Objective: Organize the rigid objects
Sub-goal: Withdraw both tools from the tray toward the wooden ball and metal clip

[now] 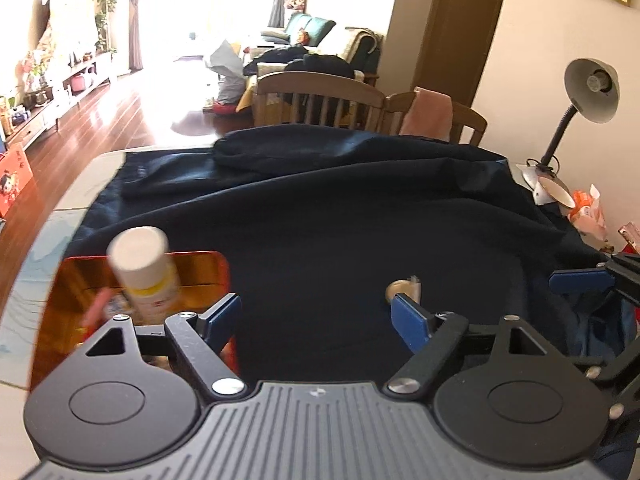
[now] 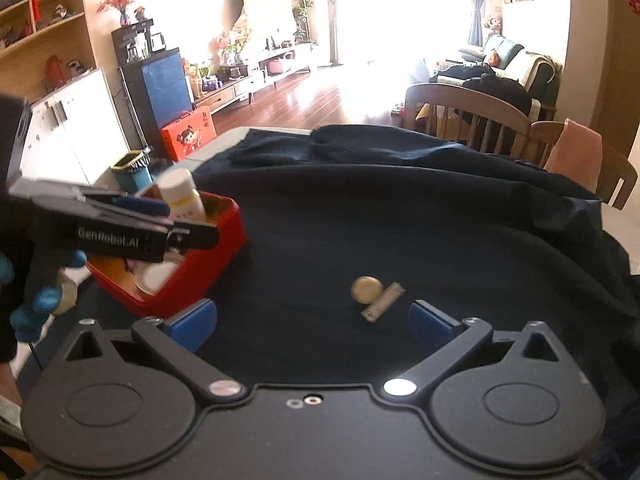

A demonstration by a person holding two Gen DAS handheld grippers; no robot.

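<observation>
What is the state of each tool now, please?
Left tool: open, holding nothing.
Right tool: open, holding nothing.

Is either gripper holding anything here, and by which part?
Nothing is held. The left gripper and the right gripper both stand open over the dark cloth.

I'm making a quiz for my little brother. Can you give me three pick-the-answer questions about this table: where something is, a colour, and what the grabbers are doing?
1. Where does the white plastic bottle stand?
A. in the box
B. on the cloth
C. on a chair

2. What colour is the rectangular box?
A. green
B. red
C. white

3. How is the right gripper?
A. shut on the bottle
B. open, empty
C. shut on the small beige round-headed piece

Answers: 1 A, it rises from inside the box. 2 B, its walls are red. 3 B, its pads stand apart, nothing between them.
</observation>
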